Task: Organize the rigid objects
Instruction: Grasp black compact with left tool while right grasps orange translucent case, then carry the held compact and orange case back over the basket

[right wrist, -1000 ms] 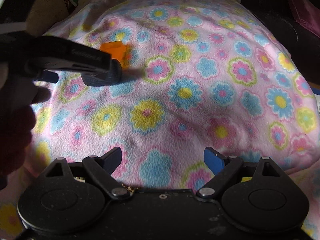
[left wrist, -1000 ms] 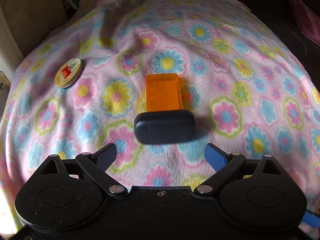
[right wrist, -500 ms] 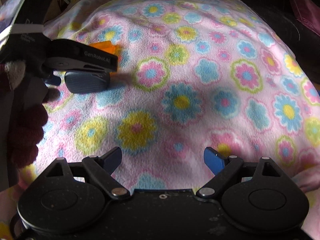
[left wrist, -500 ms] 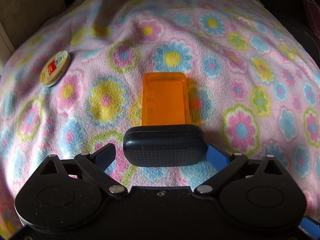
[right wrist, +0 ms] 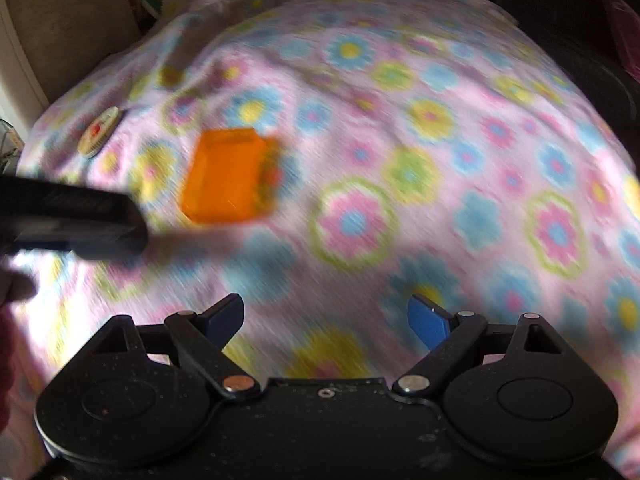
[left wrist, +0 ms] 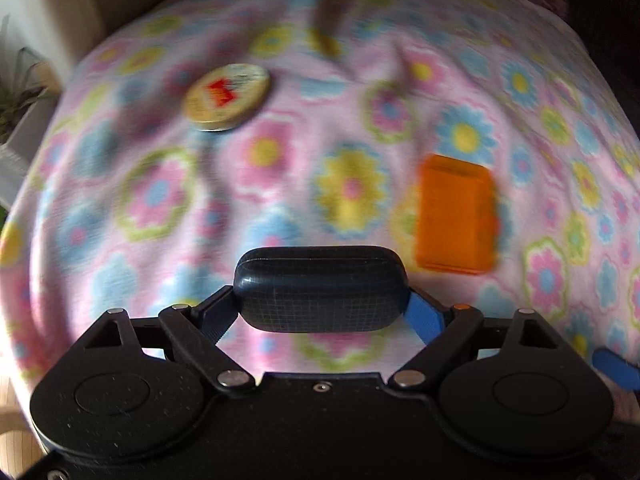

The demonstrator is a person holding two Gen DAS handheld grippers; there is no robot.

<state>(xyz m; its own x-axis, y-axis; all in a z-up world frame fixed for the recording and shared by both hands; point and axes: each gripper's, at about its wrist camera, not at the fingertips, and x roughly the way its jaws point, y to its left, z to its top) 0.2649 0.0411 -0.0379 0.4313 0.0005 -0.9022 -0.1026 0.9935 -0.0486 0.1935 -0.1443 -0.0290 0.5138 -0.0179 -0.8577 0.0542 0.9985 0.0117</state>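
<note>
The right half of the flowered blanket (right wrist: pixel 460 160) lies bare and open to a pass. Toward its left edge, the orange box (right wrist: pixel 228 176) and round tin (right wrist: pixel 98 132) stand in the way.

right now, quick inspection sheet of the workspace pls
surface: pink flowered fleece blanket, rumpled
job's things: dark blue case between the left gripper's pads; orange box flat on the blanket; round tin lying further back
clutter: nothing seen
grippers: left gripper jaws have just been closing, pads now against the case's ends; right gripper open, nothing between its jaws
cables: nothing seen
surroundings: potted plant at the left edge; dark furniture on the right
</note>
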